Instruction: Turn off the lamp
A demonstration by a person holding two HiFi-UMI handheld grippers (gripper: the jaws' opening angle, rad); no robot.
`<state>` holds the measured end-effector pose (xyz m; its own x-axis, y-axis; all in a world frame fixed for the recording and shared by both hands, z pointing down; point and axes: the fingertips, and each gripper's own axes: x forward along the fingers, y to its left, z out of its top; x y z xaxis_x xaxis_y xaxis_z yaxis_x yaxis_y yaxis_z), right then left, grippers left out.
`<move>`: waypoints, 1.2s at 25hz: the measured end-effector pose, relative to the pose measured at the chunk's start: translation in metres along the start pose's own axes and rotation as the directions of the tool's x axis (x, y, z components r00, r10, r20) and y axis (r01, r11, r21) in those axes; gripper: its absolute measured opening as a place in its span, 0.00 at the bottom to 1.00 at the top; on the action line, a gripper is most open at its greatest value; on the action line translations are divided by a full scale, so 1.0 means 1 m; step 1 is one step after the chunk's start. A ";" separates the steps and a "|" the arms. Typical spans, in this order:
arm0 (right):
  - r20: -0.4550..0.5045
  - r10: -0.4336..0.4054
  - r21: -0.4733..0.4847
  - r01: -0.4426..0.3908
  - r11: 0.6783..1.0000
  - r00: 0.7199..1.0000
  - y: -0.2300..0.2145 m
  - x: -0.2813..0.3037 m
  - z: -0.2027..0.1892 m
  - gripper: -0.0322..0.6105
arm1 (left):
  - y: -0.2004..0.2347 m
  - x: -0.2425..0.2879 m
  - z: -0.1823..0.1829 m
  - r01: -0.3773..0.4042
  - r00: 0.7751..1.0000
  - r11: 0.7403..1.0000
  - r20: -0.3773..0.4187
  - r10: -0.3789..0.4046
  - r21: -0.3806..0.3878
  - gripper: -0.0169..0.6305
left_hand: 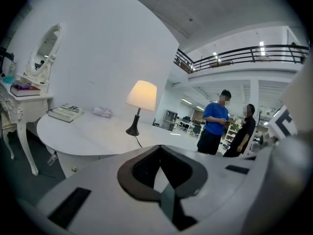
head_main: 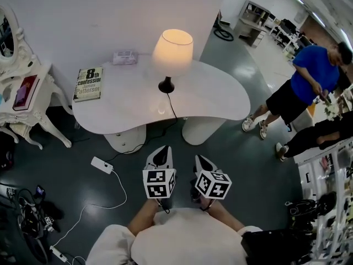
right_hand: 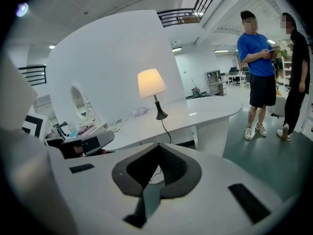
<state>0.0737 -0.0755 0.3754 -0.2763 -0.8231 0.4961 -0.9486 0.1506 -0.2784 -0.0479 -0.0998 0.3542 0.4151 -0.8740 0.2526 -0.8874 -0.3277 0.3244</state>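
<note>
The lamp [head_main: 172, 51] stands lit on the white curved table [head_main: 220, 95], with a cream shade and a dark base [head_main: 166, 85]. A black cord [head_main: 172, 108] runs from the base over the table's front edge. It also shows in the left gripper view as the lamp [left_hand: 142, 95] and in the right gripper view as the lamp [right_hand: 151, 83]. My left gripper [head_main: 161, 150] and right gripper [head_main: 202, 160] hover side by side over the floor, short of the table, both pointing at it. Both look shut and hold nothing, tips together at the left gripper [left_hand: 159, 148] and the right gripper [right_hand: 157, 146].
A book [head_main: 88, 84] and a tissue pack [head_main: 124, 57] lie on the table's left part. A white vanity table [head_main: 25, 101] stands at far left. A white power adapter [head_main: 102, 165] with cable lies on the floor. A person in blue [head_main: 309, 79] stands at right.
</note>
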 end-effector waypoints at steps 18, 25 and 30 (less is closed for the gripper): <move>-0.115 0.132 0.016 -0.131 0.991 0.985 0.001 0.064 -0.006 0.05 | 0.037 0.020 -0.025 -0.190 0.979 0.981 -0.082 0.187 -0.034 0.04; -0.169 0.226 -0.005 -0.231 0.973 0.959 -0.023 0.098 0.026 0.05 | 0.014 0.054 -0.012 -0.275 0.958 0.961 -0.087 0.273 -0.019 0.04; -0.200 0.283 -0.015 -0.291 0.957 0.938 -0.040 0.116 0.040 0.05 | -0.001 0.078 -0.011 -0.321 0.943 0.947 -0.097 0.318 -0.008 0.04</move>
<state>0.0860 -0.1988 0.4112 -0.5581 -0.6199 0.5516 -0.8292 0.3917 -0.3988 -0.0121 -0.1638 0.3839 0.1284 -0.8939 0.4296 -0.9719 -0.0272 0.2339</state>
